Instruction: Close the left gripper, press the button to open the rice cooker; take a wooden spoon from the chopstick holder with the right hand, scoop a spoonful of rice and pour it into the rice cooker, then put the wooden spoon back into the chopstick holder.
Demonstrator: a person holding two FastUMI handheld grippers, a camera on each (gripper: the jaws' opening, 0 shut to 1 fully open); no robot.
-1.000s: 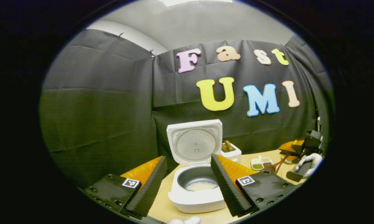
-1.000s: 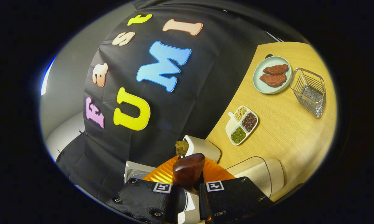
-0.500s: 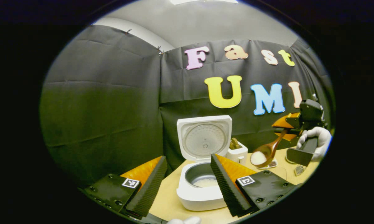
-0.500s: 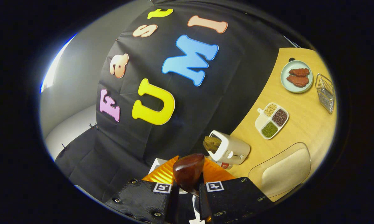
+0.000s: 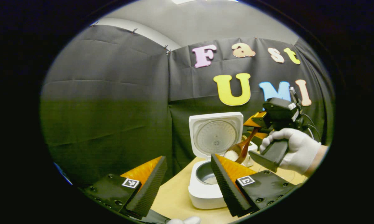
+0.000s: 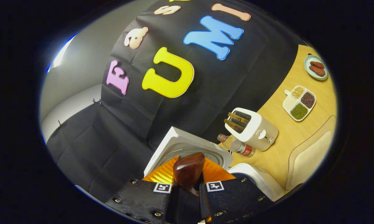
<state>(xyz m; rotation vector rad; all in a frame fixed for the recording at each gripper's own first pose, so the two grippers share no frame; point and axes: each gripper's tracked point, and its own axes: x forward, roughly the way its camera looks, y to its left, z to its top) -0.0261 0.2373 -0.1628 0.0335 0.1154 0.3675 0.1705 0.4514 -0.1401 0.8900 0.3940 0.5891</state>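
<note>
Item: rice cooker (image 5: 205, 186) stood on my bench (image 5: 174, 199), lid up. My right gripper (image 6: 187, 189) had its fingers clamped on the wooden spoon (image 5: 241, 149), rice-laden bowl above the pot. My left gripper (image 5: 187, 183) hung fingers apart, empty.

In the left gripper view, the rice cooker (image 5: 207, 183) stands on the table (image 5: 174, 199) before the booth wall, lid (image 5: 215, 134) raised behind its pot. The wooden spoon (image 5: 241, 147) hangs above its right rim, seemingly before the toaster (image 6: 252, 128). In the right gripper view, a bottle (image 6: 236, 145) lies between toaster and cooker, the divided dish (image 6: 299, 102) beyond.
</note>
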